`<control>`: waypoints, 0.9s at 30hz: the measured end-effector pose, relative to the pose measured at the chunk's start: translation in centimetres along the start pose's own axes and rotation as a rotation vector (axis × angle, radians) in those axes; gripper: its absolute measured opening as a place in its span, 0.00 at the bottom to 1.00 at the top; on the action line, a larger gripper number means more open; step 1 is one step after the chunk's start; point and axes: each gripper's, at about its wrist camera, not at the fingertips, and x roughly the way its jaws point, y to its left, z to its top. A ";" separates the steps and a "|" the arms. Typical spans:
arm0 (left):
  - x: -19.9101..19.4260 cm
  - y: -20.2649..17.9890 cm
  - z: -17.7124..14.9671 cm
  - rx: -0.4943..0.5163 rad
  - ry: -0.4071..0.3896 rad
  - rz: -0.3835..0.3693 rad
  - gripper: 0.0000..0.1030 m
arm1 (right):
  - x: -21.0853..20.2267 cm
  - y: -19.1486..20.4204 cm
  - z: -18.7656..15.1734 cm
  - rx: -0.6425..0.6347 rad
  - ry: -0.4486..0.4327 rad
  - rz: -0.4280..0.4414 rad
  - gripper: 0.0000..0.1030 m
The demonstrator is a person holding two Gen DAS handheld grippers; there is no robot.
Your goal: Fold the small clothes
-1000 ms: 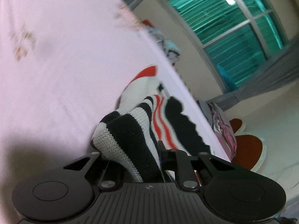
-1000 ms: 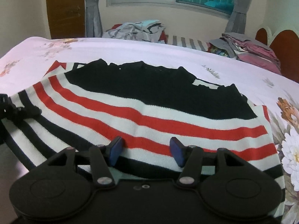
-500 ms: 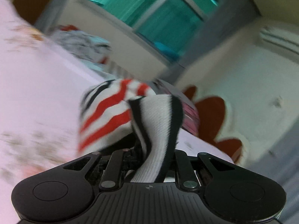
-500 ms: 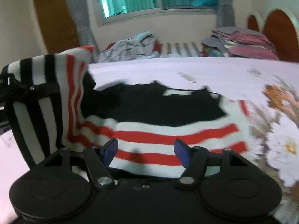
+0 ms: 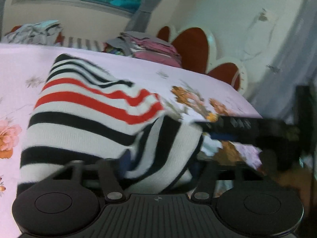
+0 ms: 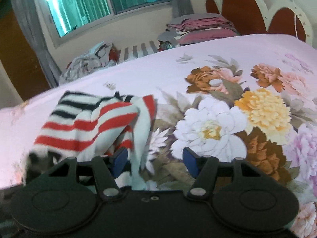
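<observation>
Floral bedsheet [image 6: 237, 63] spreads right of the sweater [image 6: 89, 127] — left gripper [image 5: 158, 164] seemingly clamps its folded end, right gripper [image 6: 154, 160] gapes beside it.

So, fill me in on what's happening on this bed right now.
A person with two handheld grippers is folding a black, white and red striped knit sweater on the pink floral bedsheet. The left gripper has sweater fabric bunched between its fingers, one side carried over the rest. The right gripper is open, with fabric draped by its left finger.
</observation>
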 end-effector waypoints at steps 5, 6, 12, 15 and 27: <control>-5.4 -3.1 -2.4 0.073 -0.009 -0.053 0.71 | 1.1 -0.6 1.4 0.146 0.077 0.213 0.64; -6.6 -2.7 -2.7 0.072 -0.026 -0.039 0.71 | 1.8 -0.5 1.5 0.171 0.116 0.251 0.65; -11.4 1.8 -2.4 0.024 -0.139 0.133 0.71 | 4.3 0.5 0.6 0.229 0.211 0.306 0.66; -12.5 4.1 -2.2 -0.023 -0.148 0.202 0.71 | 2.2 0.8 1.3 0.199 0.070 0.192 0.59; -7.4 7.2 -1.9 -0.134 -0.102 0.235 0.71 | 6.3 1.5 -0.1 0.239 0.266 0.338 0.43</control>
